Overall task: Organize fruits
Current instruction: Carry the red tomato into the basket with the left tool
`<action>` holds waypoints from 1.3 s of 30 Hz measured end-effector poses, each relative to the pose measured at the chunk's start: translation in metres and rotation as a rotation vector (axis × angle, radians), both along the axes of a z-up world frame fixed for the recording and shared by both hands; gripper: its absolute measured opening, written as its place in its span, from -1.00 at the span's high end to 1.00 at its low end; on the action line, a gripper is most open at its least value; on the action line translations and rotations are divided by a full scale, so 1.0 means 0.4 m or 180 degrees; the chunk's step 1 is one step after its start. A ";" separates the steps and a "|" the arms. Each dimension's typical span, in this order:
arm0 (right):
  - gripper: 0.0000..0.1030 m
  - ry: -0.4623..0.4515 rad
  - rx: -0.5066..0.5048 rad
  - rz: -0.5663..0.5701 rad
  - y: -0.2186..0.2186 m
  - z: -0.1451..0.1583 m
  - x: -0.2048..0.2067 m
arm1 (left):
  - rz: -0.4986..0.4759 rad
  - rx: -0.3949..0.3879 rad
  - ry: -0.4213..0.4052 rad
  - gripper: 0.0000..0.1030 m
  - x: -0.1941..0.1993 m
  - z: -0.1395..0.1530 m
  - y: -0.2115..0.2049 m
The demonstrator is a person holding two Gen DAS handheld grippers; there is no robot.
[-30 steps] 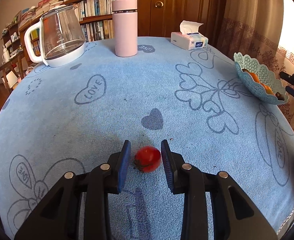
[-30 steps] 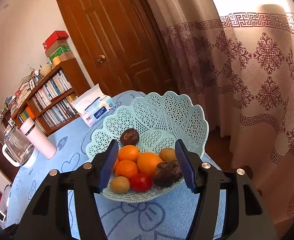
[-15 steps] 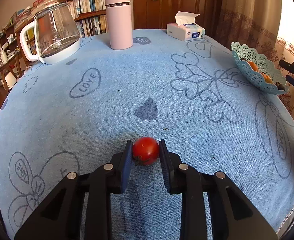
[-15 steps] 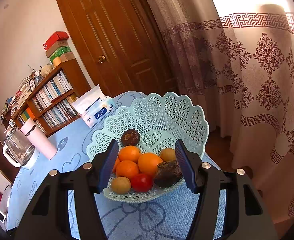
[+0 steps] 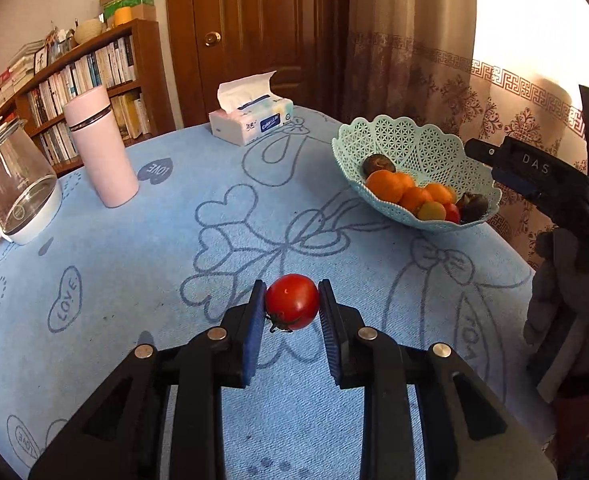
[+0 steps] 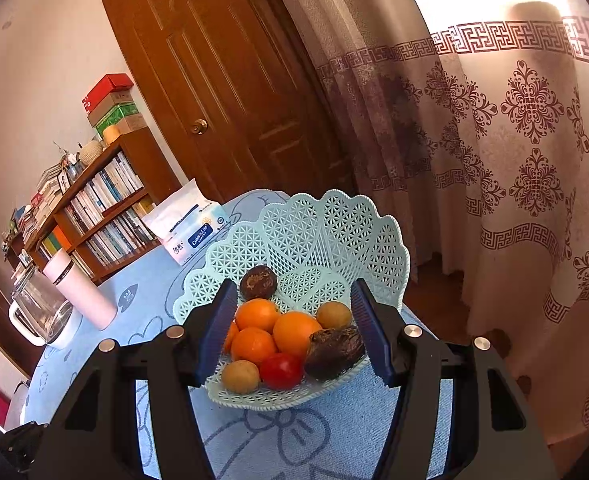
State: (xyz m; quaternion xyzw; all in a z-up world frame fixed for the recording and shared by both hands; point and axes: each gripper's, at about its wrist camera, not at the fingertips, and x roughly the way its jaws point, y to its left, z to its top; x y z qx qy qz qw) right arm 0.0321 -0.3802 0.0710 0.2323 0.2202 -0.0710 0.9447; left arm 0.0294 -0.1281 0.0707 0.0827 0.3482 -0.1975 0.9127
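The left gripper (image 5: 291, 312) has its two blue pads pressed against either side of a small red tomato (image 5: 292, 301), which is held above the blue tablecloth (image 5: 134, 248), well apart from the pale green lattice basket (image 5: 398, 140) to the right; the basket already holds oranges (image 6: 274, 330), dark fruits and another tomato (image 6: 281, 370); the right gripper (image 6: 294, 332) waits wide open and empty just in front of the basket; the risks, as I judge them: the round, smooth tomato could slip from the flat pads in transit, or bruise if squeezed harder; dropped onto the heaped fruit, it could roll over the low rim.
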 end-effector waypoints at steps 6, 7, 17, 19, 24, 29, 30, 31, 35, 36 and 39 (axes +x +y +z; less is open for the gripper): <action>-0.18 -0.0008 0.0058 -0.0039 -0.009 -0.002 -0.001 | -0.0210 -0.0160 0.0085 0.48 0.071 0.009 -0.106; -0.18 -0.0009 0.0067 -0.0046 -0.011 -0.003 -0.001 | -0.0240 -0.0179 0.0091 0.48 0.078 0.009 -0.121; -0.18 -0.0003 0.0116 -0.0065 -0.017 -0.004 0.003 | -0.0504 -0.0220 0.0036 0.48 0.116 0.012 -0.235; -0.18 -0.0003 0.0116 -0.0067 -0.017 -0.004 0.003 | -0.0536 -0.0221 0.0038 0.48 0.123 0.009 -0.247; -0.18 -0.0008 0.0129 -0.0082 -0.018 -0.005 0.002 | -0.0587 -0.0228 0.0076 0.48 0.141 -0.007 -0.265; -0.18 -0.0008 0.0130 -0.0085 -0.019 -0.005 0.001 | -0.0599 -0.0283 0.0113 0.46 0.142 -0.019 -0.255; -0.18 -0.0008 0.0131 -0.0086 -0.019 -0.005 0.001 | -0.0600 -0.0304 0.0119 0.45 0.140 -0.019 -0.251; -0.18 -0.0010 0.0133 -0.0089 -0.020 -0.005 0.001 | -0.0600 -0.0325 0.0119 0.45 0.138 -0.017 -0.247; -0.18 -0.0015 0.0146 -0.0125 -0.025 -0.006 -0.001 | -0.0596 -0.0416 0.0114 0.45 0.124 -0.005 -0.227; -0.18 -0.0017 0.0150 -0.0137 -0.026 -0.006 -0.002 | -0.0588 -0.0448 0.0113 0.45 0.121 -0.002 -0.222; -0.18 -0.0020 0.0155 -0.0162 -0.029 -0.006 -0.006 | -0.0562 -0.0504 0.0112 0.41 0.114 0.005 -0.207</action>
